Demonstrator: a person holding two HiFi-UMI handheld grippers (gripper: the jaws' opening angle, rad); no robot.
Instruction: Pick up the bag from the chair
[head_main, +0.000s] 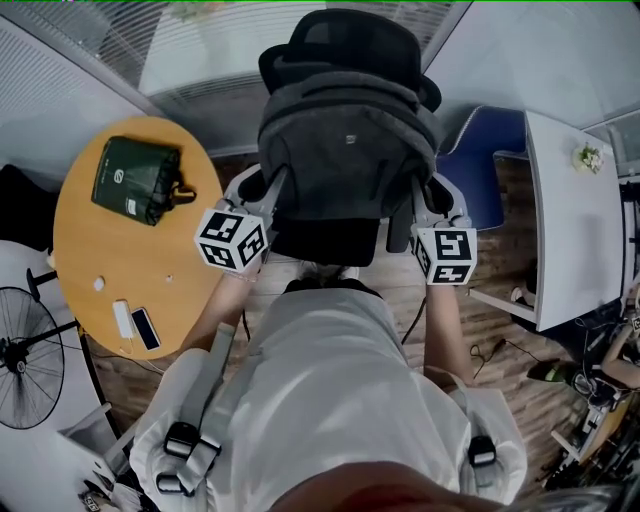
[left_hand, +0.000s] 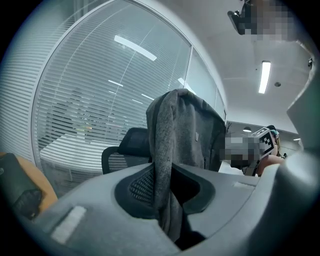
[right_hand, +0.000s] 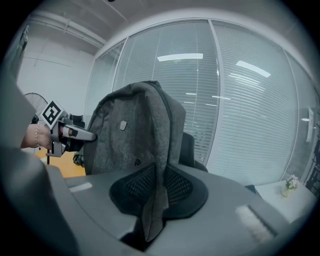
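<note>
A grey backpack (head_main: 345, 130) hangs in the air in front of a black office chair (head_main: 345, 40), whose seat (head_main: 330, 240) shows below it. My left gripper (head_main: 262, 195) is shut on the bag's left shoulder strap (left_hand: 162, 165), which runs down between the jaws in the left gripper view. My right gripper (head_main: 420, 205) is shut on the right strap (right_hand: 160, 165) in the same way. The bag's body (right_hand: 130, 135) stands upright between the two grippers. The chair back (left_hand: 127, 147) sits behind the bag.
A round orange table (head_main: 80, 240) at the left holds a dark green pouch (head_main: 135, 178) and a phone (head_main: 145, 328). A fan (head_main: 25, 355) stands at the lower left. A white desk (head_main: 575, 220) and a blue seat (head_main: 485, 165) are at the right. Glass walls with blinds lie behind.
</note>
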